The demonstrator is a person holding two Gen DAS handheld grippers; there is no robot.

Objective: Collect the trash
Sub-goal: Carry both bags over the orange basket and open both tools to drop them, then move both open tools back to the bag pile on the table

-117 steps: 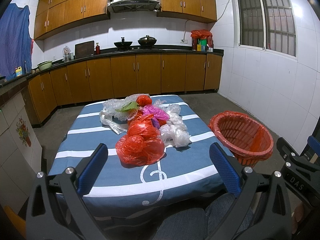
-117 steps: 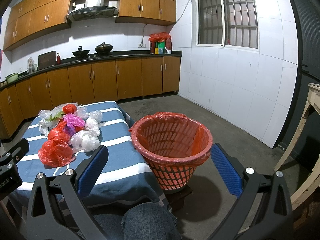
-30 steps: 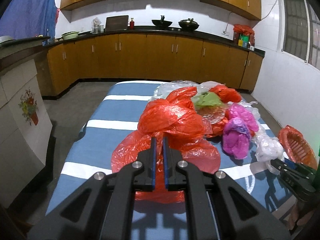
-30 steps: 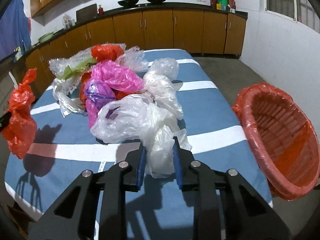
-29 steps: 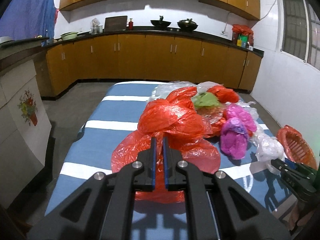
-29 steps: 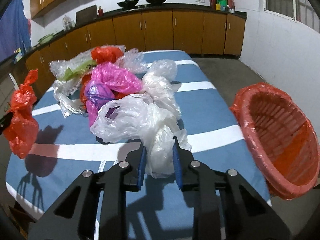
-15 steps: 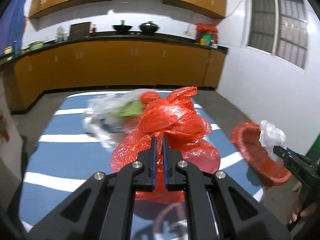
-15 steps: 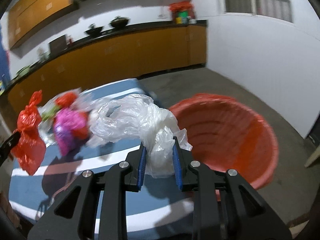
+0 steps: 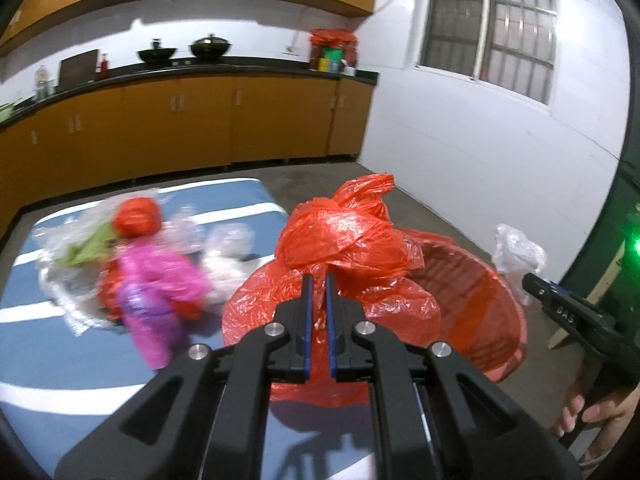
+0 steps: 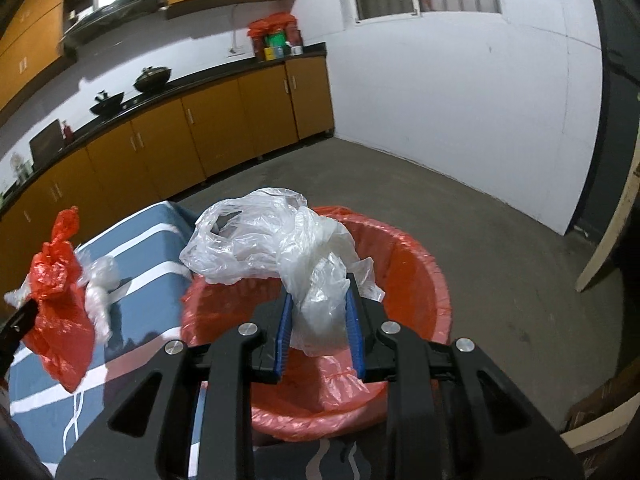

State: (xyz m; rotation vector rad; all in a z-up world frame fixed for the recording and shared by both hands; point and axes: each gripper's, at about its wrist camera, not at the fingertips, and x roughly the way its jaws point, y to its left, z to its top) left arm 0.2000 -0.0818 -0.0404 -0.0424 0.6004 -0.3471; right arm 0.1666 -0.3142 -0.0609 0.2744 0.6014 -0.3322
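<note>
My left gripper [image 9: 316,280] is shut on a red plastic bag [image 9: 340,248] and holds it in the air at the table's right edge, beside the red basket [image 9: 480,312]. The same bag shows in the right wrist view [image 10: 60,300]. My right gripper [image 10: 319,284] is shut on a clear white plastic bag [image 10: 280,232] and holds it over the mouth of the red-lined basket [image 10: 416,264]. That white bag also shows in the left wrist view [image 9: 518,252]. Several more bags, pink [image 9: 156,288], red and clear, lie in a pile on the table.
The blue and white striped table [image 9: 60,360] stands left of the basket. Wooden kitchen cabinets [image 9: 200,120] run along the back wall. Bare concrete floor [image 10: 500,240] lies right of the basket. A pale wooden leg [image 10: 608,232] stands at the far right.
Both grippers have swung right, away from the pile, each carrying its bag. The white bag is now over the basket and the red bag is beside it.
</note>
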